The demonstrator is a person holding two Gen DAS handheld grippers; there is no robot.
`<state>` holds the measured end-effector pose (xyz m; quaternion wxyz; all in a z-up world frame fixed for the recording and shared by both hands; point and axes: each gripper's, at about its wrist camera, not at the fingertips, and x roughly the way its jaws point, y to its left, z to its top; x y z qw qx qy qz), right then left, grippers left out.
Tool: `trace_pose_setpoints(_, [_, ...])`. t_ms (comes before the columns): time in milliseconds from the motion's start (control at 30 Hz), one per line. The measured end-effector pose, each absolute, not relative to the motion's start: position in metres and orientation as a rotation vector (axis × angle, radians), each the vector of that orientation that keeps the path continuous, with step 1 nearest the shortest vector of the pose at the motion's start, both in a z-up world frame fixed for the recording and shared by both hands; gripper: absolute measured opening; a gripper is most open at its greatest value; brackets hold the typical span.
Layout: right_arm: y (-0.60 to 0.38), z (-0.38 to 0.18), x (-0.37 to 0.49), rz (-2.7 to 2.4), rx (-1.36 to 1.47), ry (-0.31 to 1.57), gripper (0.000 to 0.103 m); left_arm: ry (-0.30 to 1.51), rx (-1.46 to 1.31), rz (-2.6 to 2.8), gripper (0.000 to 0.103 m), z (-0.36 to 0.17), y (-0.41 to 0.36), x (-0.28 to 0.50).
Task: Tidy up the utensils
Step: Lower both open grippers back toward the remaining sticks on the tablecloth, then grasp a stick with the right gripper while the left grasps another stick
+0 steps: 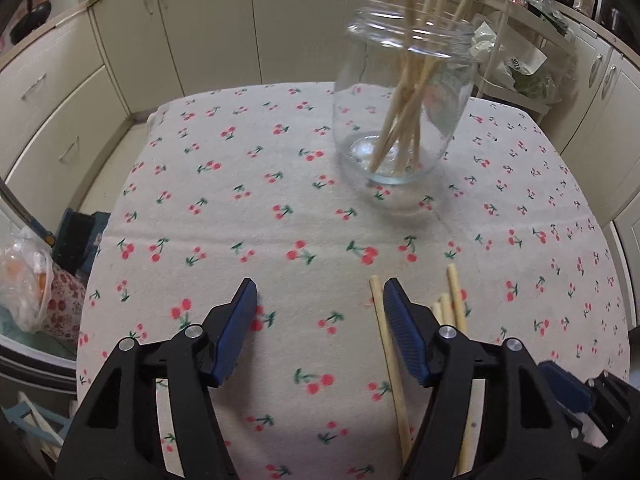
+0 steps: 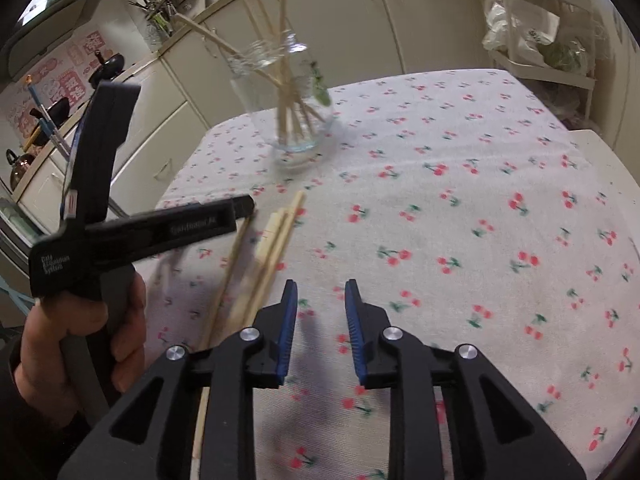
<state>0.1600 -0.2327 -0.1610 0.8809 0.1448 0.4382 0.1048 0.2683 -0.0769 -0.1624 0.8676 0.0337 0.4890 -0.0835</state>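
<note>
A clear glass jar [image 1: 404,108] stands on the cherry-print tablecloth [image 1: 240,208] and holds several wooden chopsticks [image 1: 404,120]. It also shows in the right wrist view [image 2: 292,108]. More loose chopsticks [image 1: 390,356] lie flat on the cloth near the front edge. My left gripper [image 1: 320,300] is open and empty, low over the cloth, with one chopstick just inside its right finger. In the right wrist view the left gripper [image 2: 240,208] hovers over the loose chopsticks [image 2: 272,248]. My right gripper [image 2: 321,300] is open and empty, just right of them.
Cream kitchen cabinets [image 1: 208,20] ring the table. A white rack with plastic bags [image 1: 516,60] stands at the back right. A plastic bag [image 1: 24,280] and clutter sit off the table's left edge. A stove with pans [image 2: 56,112] is at the far left.
</note>
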Motion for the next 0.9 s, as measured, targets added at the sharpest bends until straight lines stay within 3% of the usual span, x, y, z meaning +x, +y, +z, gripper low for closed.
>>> trace_pose_setpoints(433, [-0.187, -0.162, 0.204, 0.186, 0.031, 0.971, 0.025, 1.010, 0.047, -0.232, 0.062, -0.161, -0.067, 0.248])
trace_pose_setpoints(500, [-0.188, -0.163, 0.203, 0.184, -0.015, 0.980, 0.014, 1.005, 0.044, -0.249, 0.062, -0.161, -0.070, 0.244])
trace_pose_setpoints(567, [-0.199, -0.162, 0.203, 0.183, 0.006, 0.996, 0.008, 0.997, 0.050, -0.260, 0.056, -0.161, -0.072, 0.241])
trace_pose_setpoints(767, [-0.229, -0.161, 0.215, 0.182, 0.106, 1.032, 0.008, 0.977, 0.106, -0.327, 0.033, -0.161, -0.085, 0.244])
trace_pose_setpoints(900, [-0.218, -0.161, 0.223, 0.193, 0.047, 1.029, 0.010, 0.992, 0.149, -0.381, 0.031, -0.161, -0.091, 0.250])
